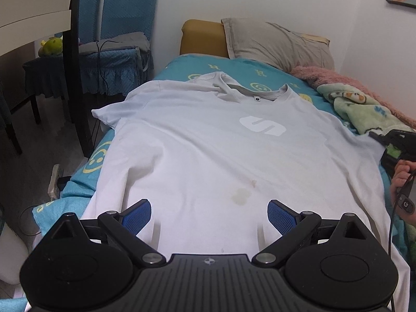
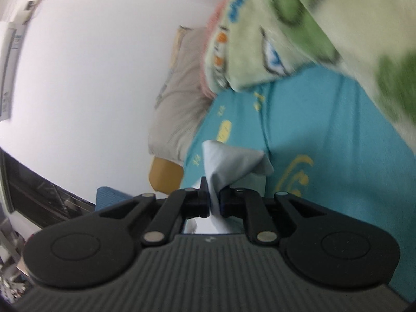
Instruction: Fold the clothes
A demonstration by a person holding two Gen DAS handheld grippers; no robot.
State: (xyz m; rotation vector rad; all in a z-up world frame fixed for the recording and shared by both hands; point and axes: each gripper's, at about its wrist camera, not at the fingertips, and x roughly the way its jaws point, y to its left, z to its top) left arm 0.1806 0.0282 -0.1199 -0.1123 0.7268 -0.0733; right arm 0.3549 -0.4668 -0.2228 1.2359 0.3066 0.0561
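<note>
A pale blue-white T-shirt (image 1: 208,150) with a white logo lies spread face up on the bed, collar toward the pillow. My left gripper (image 1: 209,214) is open and empty, hovering over the shirt's lower hem. My right gripper (image 2: 213,195) is shut on a pinched fold of the T-shirt (image 2: 231,163), lifted above the teal sheet; the view is rolled and blurred. In the left wrist view the right gripper's body (image 1: 400,143) shows at the shirt's right edge, with the hand holding it.
The bed has a teal sheet (image 1: 88,166) with yellow smiley prints, a grey pillow (image 1: 275,44) and a yellow headboard cushion (image 1: 202,37). A green and pink blanket (image 1: 364,104) lies along the right side. Chairs with blue covers (image 1: 114,33) and a table stand on the left.
</note>
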